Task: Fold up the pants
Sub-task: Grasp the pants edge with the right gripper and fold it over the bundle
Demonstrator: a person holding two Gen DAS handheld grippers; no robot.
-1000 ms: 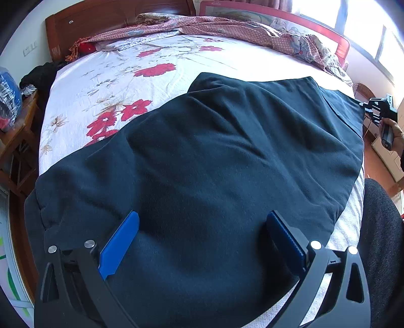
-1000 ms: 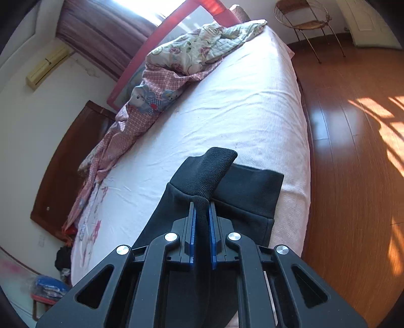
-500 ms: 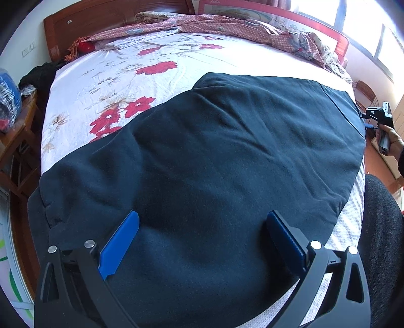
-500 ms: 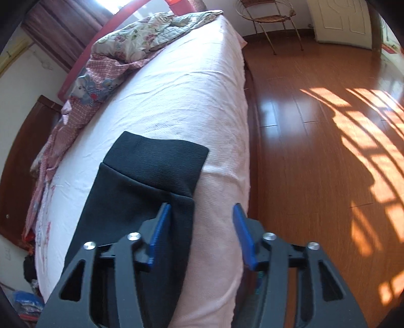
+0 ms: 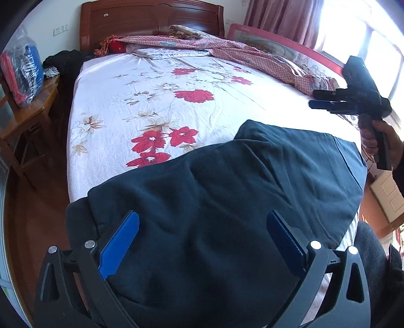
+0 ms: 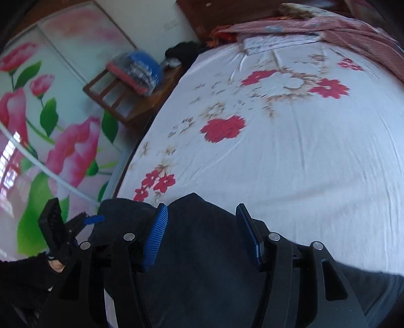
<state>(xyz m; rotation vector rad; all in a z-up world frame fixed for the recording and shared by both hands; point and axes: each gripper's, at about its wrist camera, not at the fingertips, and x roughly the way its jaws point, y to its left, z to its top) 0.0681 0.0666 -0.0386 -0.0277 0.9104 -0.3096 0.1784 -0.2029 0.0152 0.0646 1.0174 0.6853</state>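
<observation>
No brand, label or legible writing shows in either view. The pants are a dark, matte, fleecy knit lying folded across the near edge of the bed, filling the lower centre of the left wrist frame, with soft creases and a ribbed band at their left end. The bed's sheet is white, finely textured cotton with red and tan flowers.

The left tongs stand wide apart over the pants, with flat blue pads on black plastic arms held by silver screws. The right tongs are also apart, their blue pads ridged, low over the dark cloth at the bottom of the right wrist frame.

Only the left view shows the wooden headboard, the crumpled pink checked quilt, curtains and the window. Only the right view shows the wardrobe door printed with big pink blossoms. Both show the wooden side table carrying a plastic-wrapped blue and red bundle.
</observation>
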